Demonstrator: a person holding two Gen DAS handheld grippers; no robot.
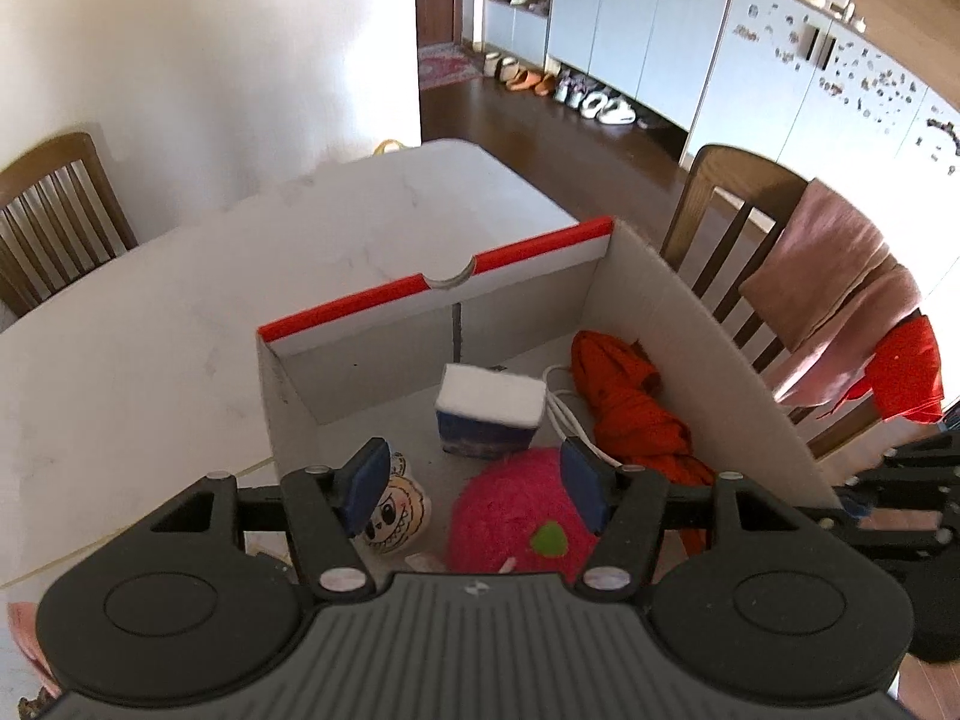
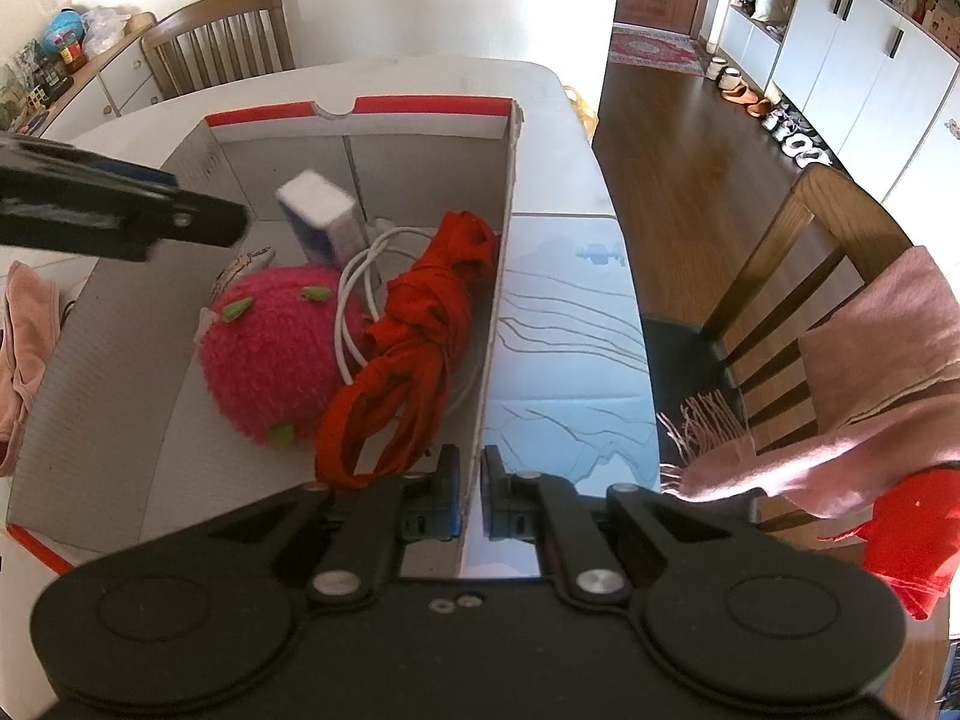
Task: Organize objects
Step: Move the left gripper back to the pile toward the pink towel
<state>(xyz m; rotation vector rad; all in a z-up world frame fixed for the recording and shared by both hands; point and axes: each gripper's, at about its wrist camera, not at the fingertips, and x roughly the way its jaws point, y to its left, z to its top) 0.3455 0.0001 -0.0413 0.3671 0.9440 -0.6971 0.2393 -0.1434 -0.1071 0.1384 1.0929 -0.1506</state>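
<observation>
step: right gripper (image 2: 471, 495) clamped on cardboard box (image 2: 501, 276) wall, keep box steady | left gripper (image 1: 474, 483) unclenched, empty, above box; lift clear of wall | under left: fuzzy round pink plush (image 1: 516, 516), flat cartoon charm (image 1: 399, 507); ahead: rigid white-blue carton (image 1: 489, 414), knotted orange cloth (image 1: 630, 408), white cable (image 2: 354, 300)
</observation>
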